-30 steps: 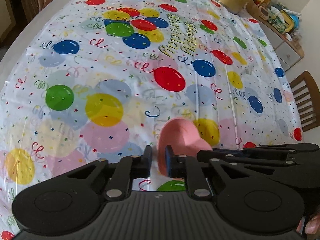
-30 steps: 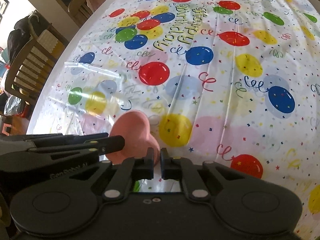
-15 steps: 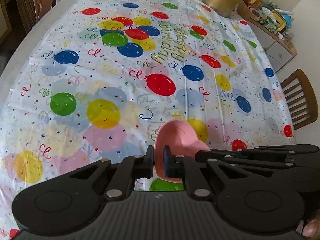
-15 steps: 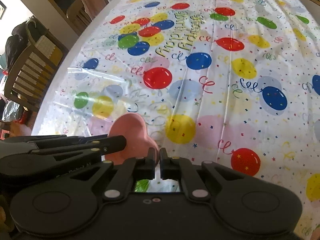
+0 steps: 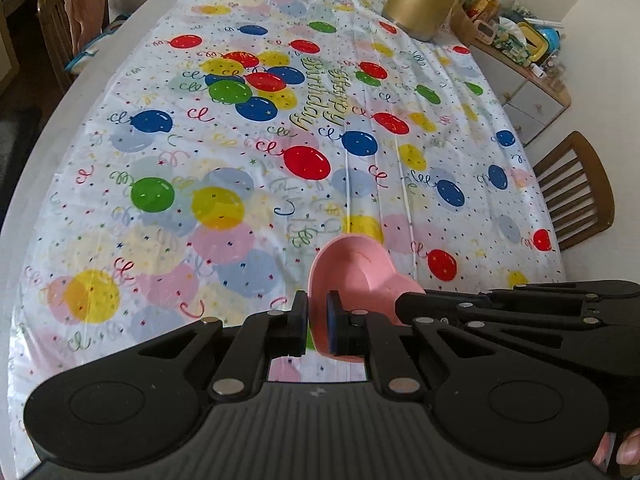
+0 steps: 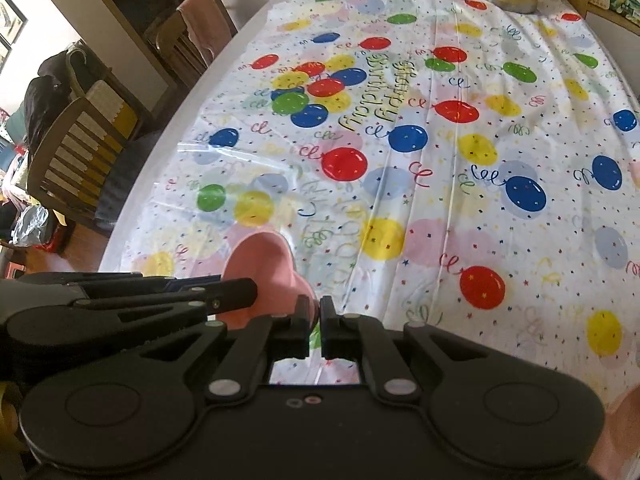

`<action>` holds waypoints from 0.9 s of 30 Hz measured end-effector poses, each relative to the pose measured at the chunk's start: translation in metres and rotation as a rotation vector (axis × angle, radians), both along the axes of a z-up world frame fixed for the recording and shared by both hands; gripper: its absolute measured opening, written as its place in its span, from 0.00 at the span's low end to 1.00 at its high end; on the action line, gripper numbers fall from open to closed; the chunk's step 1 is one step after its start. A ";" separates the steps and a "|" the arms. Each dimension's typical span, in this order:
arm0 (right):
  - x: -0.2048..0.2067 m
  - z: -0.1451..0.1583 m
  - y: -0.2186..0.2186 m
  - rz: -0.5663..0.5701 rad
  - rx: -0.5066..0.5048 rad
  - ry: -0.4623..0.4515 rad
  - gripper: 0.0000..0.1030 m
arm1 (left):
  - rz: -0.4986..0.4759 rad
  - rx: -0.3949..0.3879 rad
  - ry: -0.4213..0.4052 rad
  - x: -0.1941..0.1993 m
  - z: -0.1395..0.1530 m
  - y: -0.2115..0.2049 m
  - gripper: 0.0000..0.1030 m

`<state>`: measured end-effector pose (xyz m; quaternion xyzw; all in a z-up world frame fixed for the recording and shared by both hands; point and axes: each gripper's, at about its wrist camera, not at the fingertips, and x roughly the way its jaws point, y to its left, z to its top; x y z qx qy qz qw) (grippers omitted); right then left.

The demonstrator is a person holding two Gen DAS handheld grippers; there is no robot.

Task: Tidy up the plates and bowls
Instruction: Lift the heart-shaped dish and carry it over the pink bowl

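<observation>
Left gripper [image 5: 318,322]: jaws narrow, clamped on the near-left rim of the pink heart-shaped bowl [image 5: 356,268], which is held tilted above the tablecloth [image 5: 240,160]. Right gripper [image 6: 320,330]: jaws narrow, pinching the bowl's near-right edge; its fingers cross in from the right in the left wrist view. Bowl sits at the near middle of the table. Balloon-print cloth runs bare to the far end, where a gold jug [image 5: 420,0] stands. Wooden chair [image 5: 576,192] flanks the right edge; another chair [image 6: 80,148] flanks the left.

Wooden chairs [image 5: 576,192] flank a table under a balloon-print cloth [image 5: 224,152]; walls pale.
</observation>
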<state>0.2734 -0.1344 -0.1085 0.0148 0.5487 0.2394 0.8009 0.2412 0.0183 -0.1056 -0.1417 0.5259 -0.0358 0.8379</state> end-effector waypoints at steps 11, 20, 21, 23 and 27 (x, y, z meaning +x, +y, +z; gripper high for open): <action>-0.045 0.016 0.007 -0.004 0.018 -0.011 0.03 | -0.022 0.011 -0.015 -0.047 0.019 0.006 0.09; -0.084 0.021 0.006 -0.011 0.023 -0.002 0.03 | -0.047 0.009 -0.001 -0.085 0.021 0.005 0.09; -0.088 0.021 0.005 -0.012 0.024 -0.001 0.03 | -0.049 0.009 0.002 -0.089 0.021 0.005 0.09; -0.094 0.020 0.006 -0.015 0.025 0.003 0.03 | -0.052 0.011 0.005 -0.096 0.020 0.005 0.09; -0.106 0.017 0.006 -0.015 0.023 0.014 0.03 | -0.060 0.012 0.016 -0.108 0.018 0.005 0.09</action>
